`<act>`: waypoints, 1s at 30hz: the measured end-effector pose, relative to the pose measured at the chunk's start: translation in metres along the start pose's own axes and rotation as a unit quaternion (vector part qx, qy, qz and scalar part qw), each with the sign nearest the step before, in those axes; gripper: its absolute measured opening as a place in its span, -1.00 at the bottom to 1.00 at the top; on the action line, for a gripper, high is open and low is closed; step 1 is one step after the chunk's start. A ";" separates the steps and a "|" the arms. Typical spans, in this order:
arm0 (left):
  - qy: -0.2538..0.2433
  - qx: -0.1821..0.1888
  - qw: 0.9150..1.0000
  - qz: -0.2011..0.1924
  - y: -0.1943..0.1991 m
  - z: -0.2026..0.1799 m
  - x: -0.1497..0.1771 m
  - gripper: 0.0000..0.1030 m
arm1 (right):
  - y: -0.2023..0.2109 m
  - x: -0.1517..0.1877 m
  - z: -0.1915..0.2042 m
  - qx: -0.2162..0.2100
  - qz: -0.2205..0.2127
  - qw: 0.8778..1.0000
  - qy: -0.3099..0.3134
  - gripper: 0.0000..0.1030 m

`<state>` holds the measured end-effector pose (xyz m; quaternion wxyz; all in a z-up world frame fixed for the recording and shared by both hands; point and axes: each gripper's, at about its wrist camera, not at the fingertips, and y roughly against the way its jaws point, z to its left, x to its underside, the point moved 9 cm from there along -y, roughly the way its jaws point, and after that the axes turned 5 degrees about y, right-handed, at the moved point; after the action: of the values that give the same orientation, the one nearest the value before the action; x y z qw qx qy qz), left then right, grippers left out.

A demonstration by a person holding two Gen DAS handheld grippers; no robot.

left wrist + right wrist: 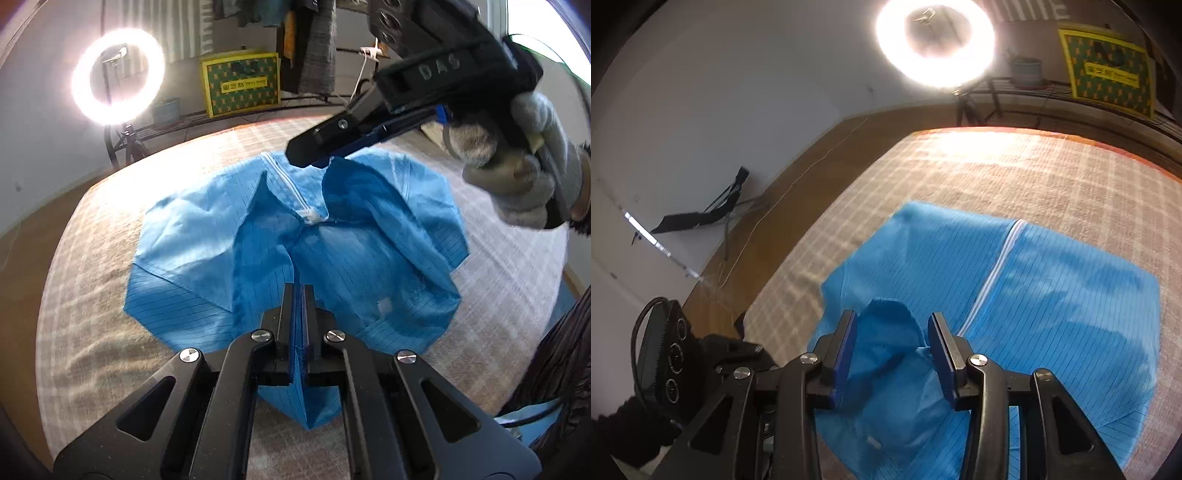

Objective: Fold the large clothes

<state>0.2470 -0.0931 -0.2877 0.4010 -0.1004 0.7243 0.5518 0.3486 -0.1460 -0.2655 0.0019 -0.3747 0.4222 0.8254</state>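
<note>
A large blue pinstriped garment [332,236] with a white zipper [288,188] lies partly folded on a checked beige rug [110,295]. My left gripper [300,291] is shut on a fold of the blue fabric and lifts it off the rug. My right gripper [892,332] is open, its blue-padded jaws standing either side of a raised flap of the same garment [1052,295] without pinching it. In the left wrist view the right gripper [314,151] hovers over the garment's far edge, held by a gloved hand [524,166].
A lit ring light on a tripod [118,74] stands beyond the rug's far edge, also in the right wrist view [934,40]. A yellow-green box [242,83] and hanging clothes [314,40] sit behind. Wood floor [798,177] and a black folded stand [701,218] lie left.
</note>
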 end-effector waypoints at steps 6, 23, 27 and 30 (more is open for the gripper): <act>0.017 0.007 1.000 0.017 -0.018 0.001 0.012 -1.00 | -0.028 -0.005 0.012 -0.004 0.022 0.999 0.032 -0.53; 0.054 0.034 0.998 0.013 0.032 0.008 -0.009 -1.00 | 0.008 0.002 -0.006 0.022 -0.011 1.000 -0.009 -0.34; 0.079 0.054 0.995 0.021 0.046 0.003 -0.034 -0.55 | 0.056 0.006 -0.005 0.015 -0.041 0.999 -0.029 -0.26; 0.080 0.070 0.994 0.026 0.053 -0.013 -0.052 -0.31 | 0.084 0.013 -0.007 0.020 -0.060 0.997 -0.036 -0.22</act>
<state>0.2438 -0.1007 -0.2125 0.3333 -0.0970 0.7933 0.5003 0.3169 -0.2086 -0.2177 0.0739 -0.3694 0.4150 0.8282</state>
